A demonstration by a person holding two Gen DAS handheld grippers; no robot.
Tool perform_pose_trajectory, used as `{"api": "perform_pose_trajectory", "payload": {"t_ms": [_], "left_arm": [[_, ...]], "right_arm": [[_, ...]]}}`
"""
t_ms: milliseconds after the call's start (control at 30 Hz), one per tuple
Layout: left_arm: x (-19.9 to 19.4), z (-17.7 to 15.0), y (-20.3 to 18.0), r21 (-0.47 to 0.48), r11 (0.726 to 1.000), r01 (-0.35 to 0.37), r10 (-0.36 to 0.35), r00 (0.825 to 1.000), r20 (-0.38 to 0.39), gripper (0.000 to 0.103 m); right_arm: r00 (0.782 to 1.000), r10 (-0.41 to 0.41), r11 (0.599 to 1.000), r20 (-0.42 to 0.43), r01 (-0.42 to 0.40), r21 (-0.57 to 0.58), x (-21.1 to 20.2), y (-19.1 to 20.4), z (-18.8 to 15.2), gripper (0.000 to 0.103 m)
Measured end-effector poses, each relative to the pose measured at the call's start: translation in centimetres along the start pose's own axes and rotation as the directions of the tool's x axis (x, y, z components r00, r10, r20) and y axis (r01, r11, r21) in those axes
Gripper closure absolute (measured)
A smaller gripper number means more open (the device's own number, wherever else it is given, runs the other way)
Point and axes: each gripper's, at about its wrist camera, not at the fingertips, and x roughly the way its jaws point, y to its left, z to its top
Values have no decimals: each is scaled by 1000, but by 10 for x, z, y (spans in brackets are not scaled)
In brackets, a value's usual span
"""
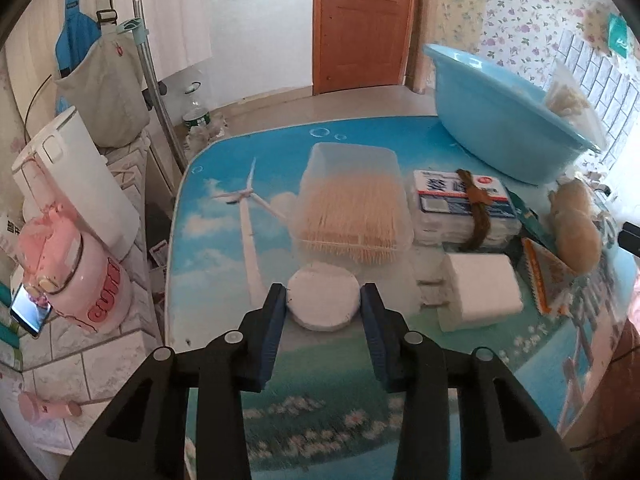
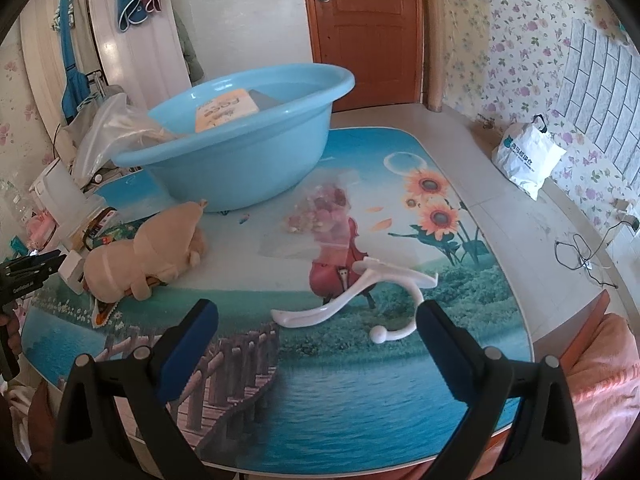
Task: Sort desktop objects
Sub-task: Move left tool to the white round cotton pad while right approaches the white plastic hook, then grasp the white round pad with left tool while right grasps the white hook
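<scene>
Closest to the lens, the left gripper had its blue pads pressed on either flank of a flat white round disc, clamped across its width while the disc lay on the picture-printed table; it sat squarely between the fingertips, so a lift looked like the sensible next step. Just beyond the disc stood a clear toothpick box, nearly touching its far edge, and to the right of that a white folded tissue pack and a banded packet stack. Farther back and to the right rested the blue basin, the likely destination, up-right of the held disc, so the carry would probably have to pass over or around the packet stack. The right gripper hung released over the table's near edge, jaws wide, nothing between them; a white curved hook-shaped piece lay just ahead, its long axis running across the jaws, with a plush toy off to the left and the basin beyond
</scene>
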Motion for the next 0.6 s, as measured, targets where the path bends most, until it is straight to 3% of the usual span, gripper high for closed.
{"api": "perform_pose_trajectory", "payload": {"t_ms": [333, 600], "left_arm": [[-25, -29, -27, 13, 997, 80, -80, 997, -2, 66], [-26, -32, -46, 35, 996, 80, -80, 997, 5, 66]], "right_arm": [[1000, -22, 1000, 1, 22, 22, 5, -10, -1, 2], [998, -56, 996, -3, 56, 69, 13, -25, 4, 2]]}}
